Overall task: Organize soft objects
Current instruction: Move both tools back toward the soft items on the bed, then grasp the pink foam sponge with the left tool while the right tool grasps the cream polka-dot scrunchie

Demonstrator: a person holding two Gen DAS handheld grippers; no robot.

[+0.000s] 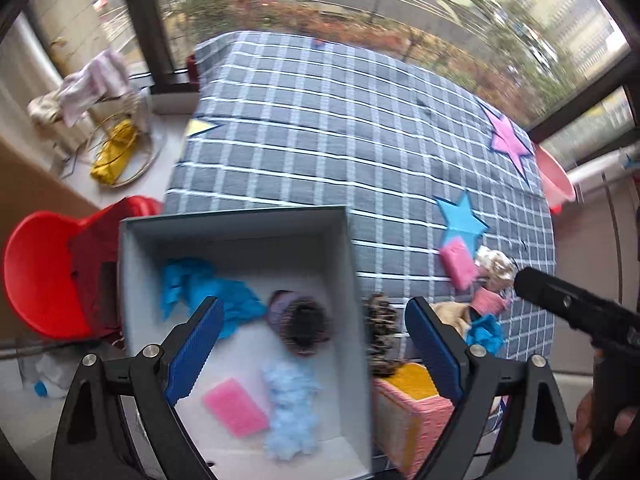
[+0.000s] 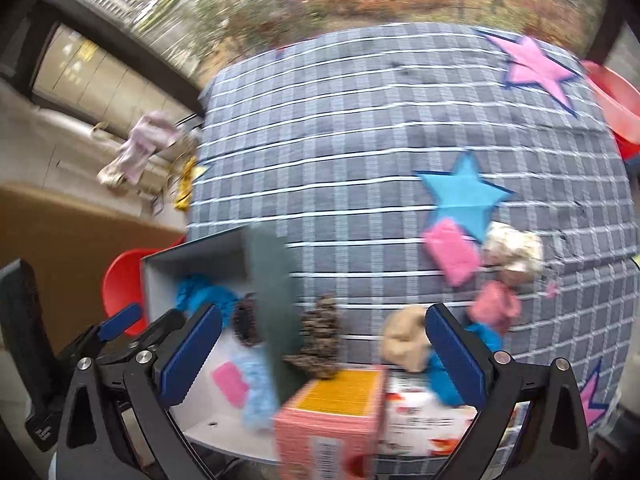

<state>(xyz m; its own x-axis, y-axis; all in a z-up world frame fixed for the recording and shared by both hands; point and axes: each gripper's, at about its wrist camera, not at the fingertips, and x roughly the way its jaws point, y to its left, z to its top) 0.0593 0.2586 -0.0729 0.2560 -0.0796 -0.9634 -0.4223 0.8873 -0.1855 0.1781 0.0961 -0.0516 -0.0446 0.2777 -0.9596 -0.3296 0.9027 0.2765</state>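
Both tools wide open, empty. Leopard scrunchie (image 2: 322, 338) lies just ahead between right gripper (image 2: 320, 364) pads; left gripper (image 1: 314, 354) hangs over grey box (image 1: 236, 220), farther off

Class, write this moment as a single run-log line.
left gripper: open, empty | right gripper: open, empty | grey box: holds pink sponge | second pink sponge: on checked cloth

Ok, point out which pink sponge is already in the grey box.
The pink sponge lying on the grey box floor beside the pale blue fluff. The other pink sponge lies out on the checked cloth, touching the blue star.
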